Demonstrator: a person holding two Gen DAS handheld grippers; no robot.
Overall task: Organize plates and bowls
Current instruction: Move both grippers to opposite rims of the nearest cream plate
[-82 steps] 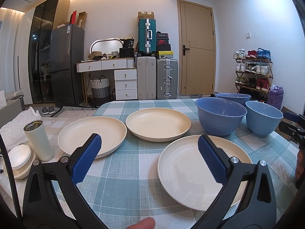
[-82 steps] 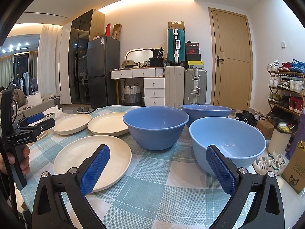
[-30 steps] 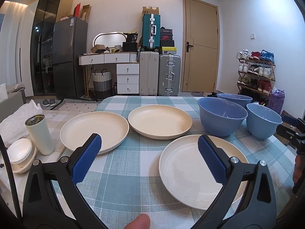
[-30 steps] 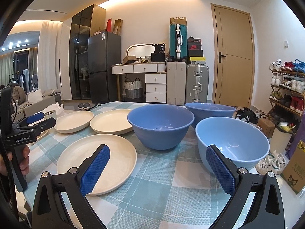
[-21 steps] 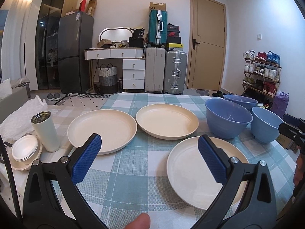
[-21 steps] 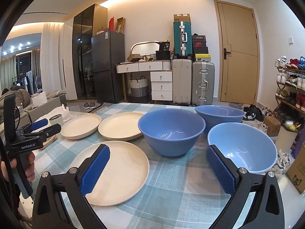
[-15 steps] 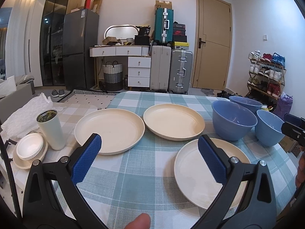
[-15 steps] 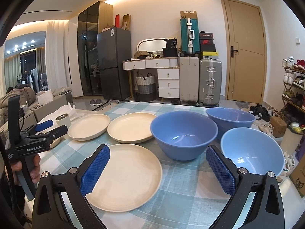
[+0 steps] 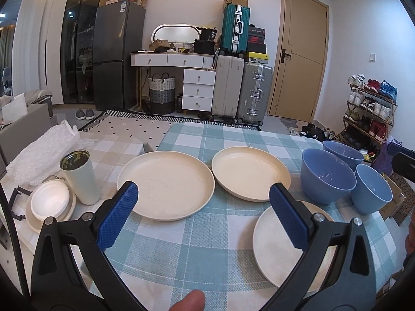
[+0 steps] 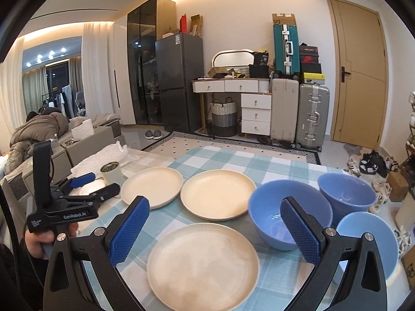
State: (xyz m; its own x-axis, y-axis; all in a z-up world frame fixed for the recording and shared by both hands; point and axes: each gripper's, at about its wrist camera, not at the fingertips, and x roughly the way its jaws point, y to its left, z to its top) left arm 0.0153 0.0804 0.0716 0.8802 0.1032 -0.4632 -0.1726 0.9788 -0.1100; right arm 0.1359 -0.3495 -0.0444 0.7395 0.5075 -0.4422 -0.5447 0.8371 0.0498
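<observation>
three plates [image 10: 203,264] lie flat, rims up.

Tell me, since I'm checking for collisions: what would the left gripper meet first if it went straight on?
Probably the checked tablecloth in the gap between the left cream plate and the near cream plate; the left gripper is open and empty. Depth is unclear.

Counter [image 9: 181,254] under a teal-checked cloth, one cream plate [image 9: 166,184] beyond the left wrist view's left finger, a second [image 9: 250,176] between the fingers, a third [image 9: 280,254] under the right finger, three blue bowls [image 9: 326,176] beyond it.
</observation>
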